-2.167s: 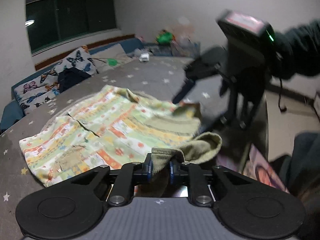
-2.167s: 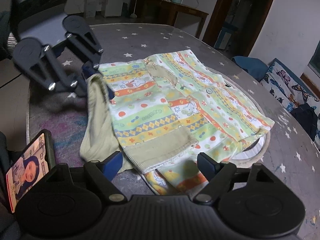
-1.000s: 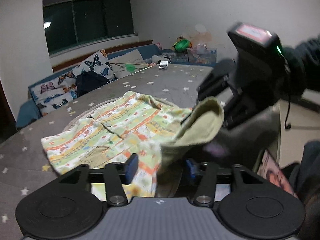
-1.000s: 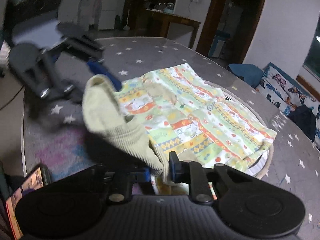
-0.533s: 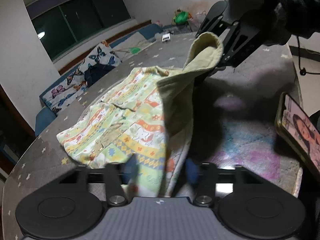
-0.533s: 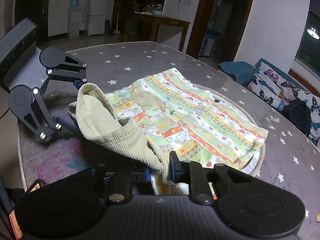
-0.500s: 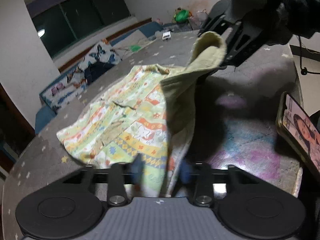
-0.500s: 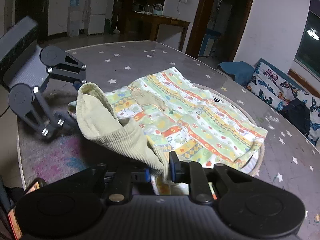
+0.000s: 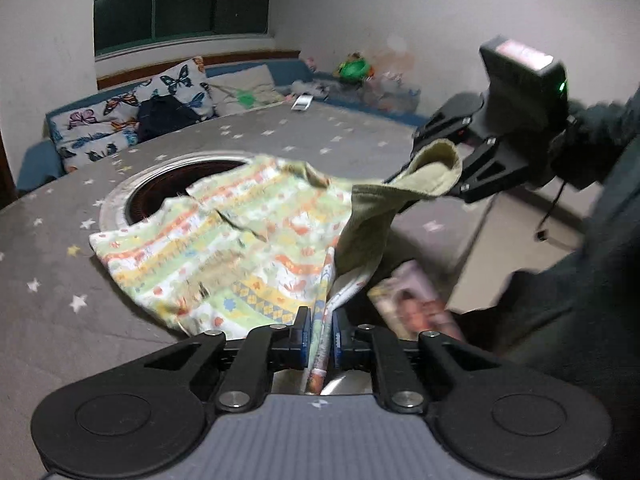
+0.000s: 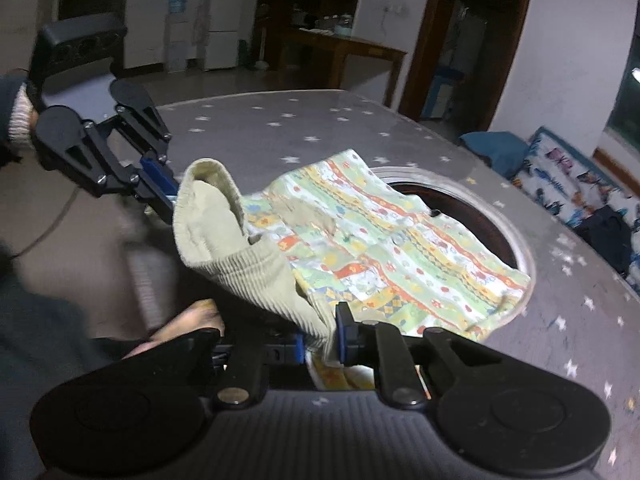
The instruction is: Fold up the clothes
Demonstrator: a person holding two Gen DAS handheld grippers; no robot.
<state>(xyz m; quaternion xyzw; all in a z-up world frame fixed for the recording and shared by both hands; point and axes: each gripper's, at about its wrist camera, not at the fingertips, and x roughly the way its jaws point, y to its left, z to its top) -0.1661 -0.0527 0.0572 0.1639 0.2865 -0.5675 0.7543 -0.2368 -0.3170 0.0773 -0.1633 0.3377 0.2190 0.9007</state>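
Holding patterned shirt (image 9: 240,256) half-lifted off table (image 9: 60,320): left gripper (image 9: 320,330) pinches hem, right gripper (image 10: 320,338) pinches ribbed cuff (image 10: 256,272). Keep edge taut btwn both, lay flat w/o bunching.

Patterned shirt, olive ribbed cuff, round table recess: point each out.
patterned shirt (image 10: 404,248), right wrist view, striped front.
olive ribbed cuff (image 10: 248,268), right wrist view, corduroy band.
round table recess (image 9: 112,204), left wrist view, metal rim.

Garment (image 9: 256,248) spread on bench (image 9: 52,320), partly over round recess (image 9: 160,188); phone (image 9: 416,308) right of garment at bench edge; cushions (image 9: 120,120) behind bench.
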